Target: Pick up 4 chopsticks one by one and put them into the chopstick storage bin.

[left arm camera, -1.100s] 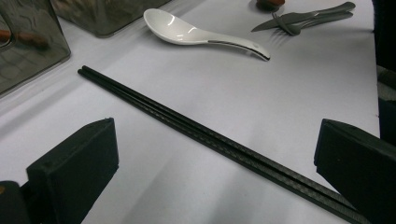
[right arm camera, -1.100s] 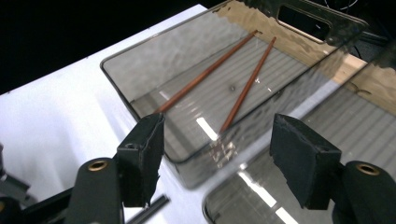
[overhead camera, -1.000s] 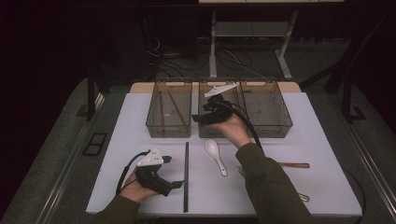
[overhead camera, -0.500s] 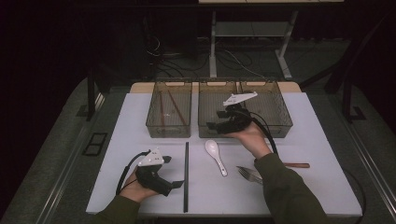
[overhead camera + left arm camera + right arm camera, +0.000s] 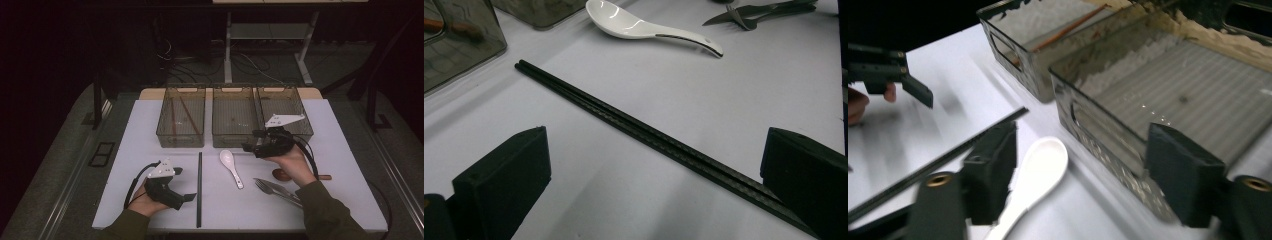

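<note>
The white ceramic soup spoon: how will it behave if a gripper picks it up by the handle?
The white ceramic soup spoon looks glossy, so it may slip between jaws. Its bowl is wider than the handle, so it probably tips bowl-down. Likely stiff and chip-prone.

High view looks down on the table; both gripper views closely share the white spoon [image 5: 231, 166]
</note>
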{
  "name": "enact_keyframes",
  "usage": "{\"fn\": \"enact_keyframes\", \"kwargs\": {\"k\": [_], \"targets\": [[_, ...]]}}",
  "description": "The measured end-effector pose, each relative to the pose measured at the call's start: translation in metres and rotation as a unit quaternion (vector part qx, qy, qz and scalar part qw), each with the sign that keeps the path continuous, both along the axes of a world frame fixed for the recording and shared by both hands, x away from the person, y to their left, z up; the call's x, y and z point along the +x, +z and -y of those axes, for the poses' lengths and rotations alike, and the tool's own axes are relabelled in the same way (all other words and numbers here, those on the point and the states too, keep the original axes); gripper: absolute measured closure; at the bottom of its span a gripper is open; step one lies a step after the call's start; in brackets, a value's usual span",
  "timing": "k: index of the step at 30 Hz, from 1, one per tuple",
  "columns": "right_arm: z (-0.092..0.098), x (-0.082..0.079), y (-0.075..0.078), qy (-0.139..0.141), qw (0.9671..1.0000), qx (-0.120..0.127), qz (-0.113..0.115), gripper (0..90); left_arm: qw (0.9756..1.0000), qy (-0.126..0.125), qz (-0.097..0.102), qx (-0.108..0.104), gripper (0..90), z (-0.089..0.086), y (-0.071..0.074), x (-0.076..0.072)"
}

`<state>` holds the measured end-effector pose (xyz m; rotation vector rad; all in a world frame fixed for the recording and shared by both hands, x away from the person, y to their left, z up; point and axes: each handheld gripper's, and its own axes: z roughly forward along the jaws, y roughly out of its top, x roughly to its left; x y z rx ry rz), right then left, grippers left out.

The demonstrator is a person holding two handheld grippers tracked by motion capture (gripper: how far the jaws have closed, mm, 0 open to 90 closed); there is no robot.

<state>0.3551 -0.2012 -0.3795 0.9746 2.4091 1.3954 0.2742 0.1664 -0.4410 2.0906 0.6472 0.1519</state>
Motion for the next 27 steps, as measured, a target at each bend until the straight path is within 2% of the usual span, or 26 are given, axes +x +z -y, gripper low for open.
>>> {"fn": "enact_keyframes", "kwargs": {"k": [3,7,9,10,11,18,20,27], "targets": [[0.012,-0.009,-0.004,-0.010,0.9999,0.005,0.000,20.0,1.0000,0.001,-0.001,0.001,0.0,0.001,-0.001,0.000],[0.030,-0.020,-0.009,-0.017,0.9998,0.012,0.003,19.0,1.0000,0.002,0.000,0.002,0.0,0.001,0.000,0.000],[0.038,-0.026,-0.011,-0.021,0.9994,0.029,0.000,18.6,1.0000,0.004,0.001,0.002,0.0,0.001,0.000,0.000],[0.041,-0.029,-0.012,-0.024,0.9993,0.030,0.005,18.2,1.0000,0.004,0.001,0.002,0.0,0.001,0.000,-0.001],[0.044,-0.031,-0.013,-0.027,0.9992,0.029,0.013,18.2,1.0000,0.004,0.001,0.003,0.0,0.000,0.000,-0.001],[0.067,-0.050,-0.026,-0.051,0.9979,0.034,0.020,14.6,1.0000,0.004,0.004,0.006,0.0,0.000,0.001,-0.001],[0.074,-0.055,-0.030,-0.056,0.9977,0.035,0.015,14.7,1.0000,0.005,0.003,0.006,0.0,0.000,0.000,0.000],[0.089,-0.075,-0.041,-0.066,0.9974,0.017,0.022,14.6,0.9999,0.007,0.005,0.009,0.0,0.000,0.001,-0.001]]}}
